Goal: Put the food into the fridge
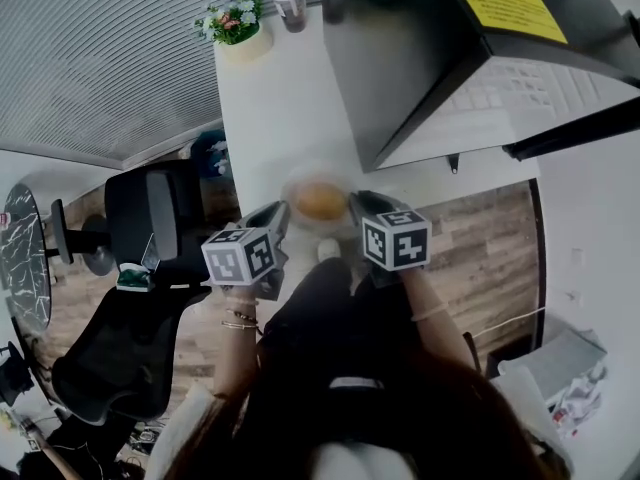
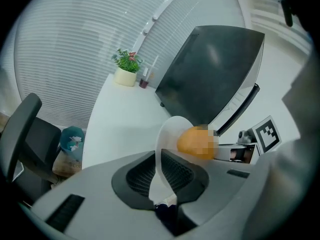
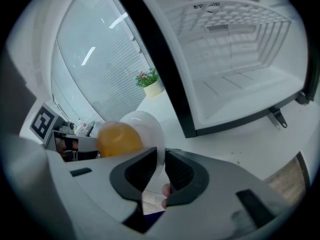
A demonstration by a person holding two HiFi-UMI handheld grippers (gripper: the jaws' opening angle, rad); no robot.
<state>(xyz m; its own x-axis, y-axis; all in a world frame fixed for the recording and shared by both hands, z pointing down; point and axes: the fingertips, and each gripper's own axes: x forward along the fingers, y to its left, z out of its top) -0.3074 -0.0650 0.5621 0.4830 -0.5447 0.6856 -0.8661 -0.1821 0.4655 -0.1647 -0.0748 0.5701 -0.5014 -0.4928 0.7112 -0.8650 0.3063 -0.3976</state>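
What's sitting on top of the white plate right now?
One round orange-yellow piece of food sits on the plate, whose rim the left tool and right tool clamp. Its underside is hidden against the plate.

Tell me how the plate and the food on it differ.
The plate is white, thin and wide; the food is orange, rounded and narrower than the plate. The plate is clamped at its rim by the left gripper and the right gripper, on opposite sides; the food is touched by neither and just rests on the plate. Both are held together in front of the open fridge.
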